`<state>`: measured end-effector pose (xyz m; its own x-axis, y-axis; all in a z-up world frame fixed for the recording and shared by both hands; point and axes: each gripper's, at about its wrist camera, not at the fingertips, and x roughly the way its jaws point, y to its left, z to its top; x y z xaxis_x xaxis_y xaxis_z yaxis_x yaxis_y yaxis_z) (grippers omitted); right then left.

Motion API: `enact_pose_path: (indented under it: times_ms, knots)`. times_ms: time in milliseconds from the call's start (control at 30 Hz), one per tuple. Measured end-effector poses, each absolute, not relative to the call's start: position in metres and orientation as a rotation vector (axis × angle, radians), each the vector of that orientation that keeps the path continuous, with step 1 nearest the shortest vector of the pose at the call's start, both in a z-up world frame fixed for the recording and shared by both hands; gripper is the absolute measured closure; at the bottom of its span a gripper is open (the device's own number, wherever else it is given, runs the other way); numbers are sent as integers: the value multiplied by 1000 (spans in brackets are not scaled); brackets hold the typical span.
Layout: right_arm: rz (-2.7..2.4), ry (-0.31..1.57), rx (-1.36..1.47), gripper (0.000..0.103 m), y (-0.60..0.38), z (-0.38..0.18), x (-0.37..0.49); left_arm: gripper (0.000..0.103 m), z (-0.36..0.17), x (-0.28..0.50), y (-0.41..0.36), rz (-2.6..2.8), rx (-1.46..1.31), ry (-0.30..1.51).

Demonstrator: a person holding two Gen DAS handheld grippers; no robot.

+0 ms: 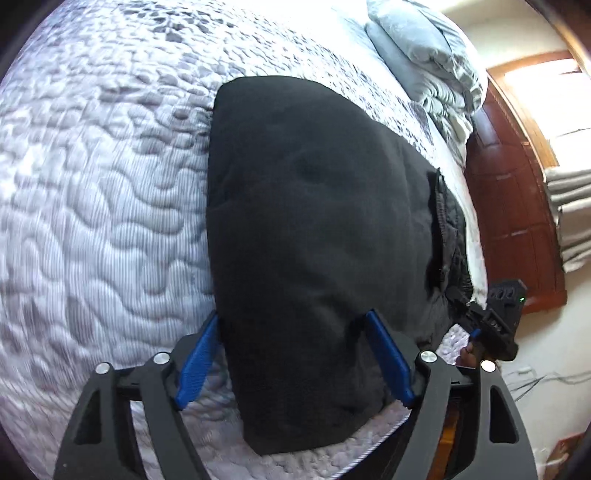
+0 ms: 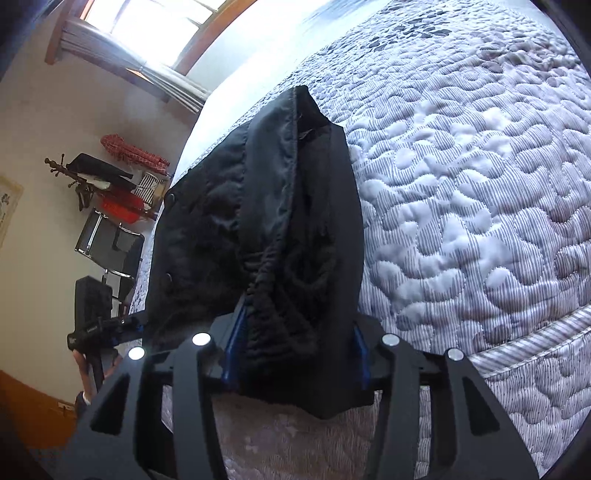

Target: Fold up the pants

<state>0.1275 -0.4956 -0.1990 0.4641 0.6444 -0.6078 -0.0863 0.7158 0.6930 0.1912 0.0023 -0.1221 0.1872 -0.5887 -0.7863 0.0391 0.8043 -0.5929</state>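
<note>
The black fleece pants (image 1: 314, 240) lie folded on the grey quilted bedspread (image 1: 92, 221); the left gripper (image 1: 291, 321) straddles one end, jaws apart; the right gripper (image 2: 295, 325) is clamped on the elastic waistband (image 2: 266, 266), probably to lift it for the next fold.

Daylight scene, bright. Source: window (image 2: 147, 33) in right wrist view, blown out to white; second overexposed window (image 1: 543, 85) at upper right of left wrist view. Quilt (image 1: 92, 184) shows motion blur on the left side of the left wrist view, sharper in the other. Black pants (image 1: 314, 221) underexposed, folds barely legible. Strong fisheye bending; dark vignette at corners. Glare on bolt heads.
</note>
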Motion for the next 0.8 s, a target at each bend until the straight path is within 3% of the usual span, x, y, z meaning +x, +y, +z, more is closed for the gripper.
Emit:
enact_pose_path:
  times_ms: [100,300,400,467,800]
  knots:
    - [491,1000,643,55,-495,-200,128,25,-129,205,-2,-497,-528,1353]
    - [500,1007,645,52,-492,-202,142,40,-112,199,-28,-393,-399,1312]
    - [491,1013,631,38,-496,-204,144,42,-105,193,-38,-349,-346,1282]
    - [489,1018,611,17,-496,-203,146,42,-102,192,-44,-335,-314,1265]
    - [475,1034,547,13,-488,-193,178,39,-99,183,-45,-304,-273,1218]
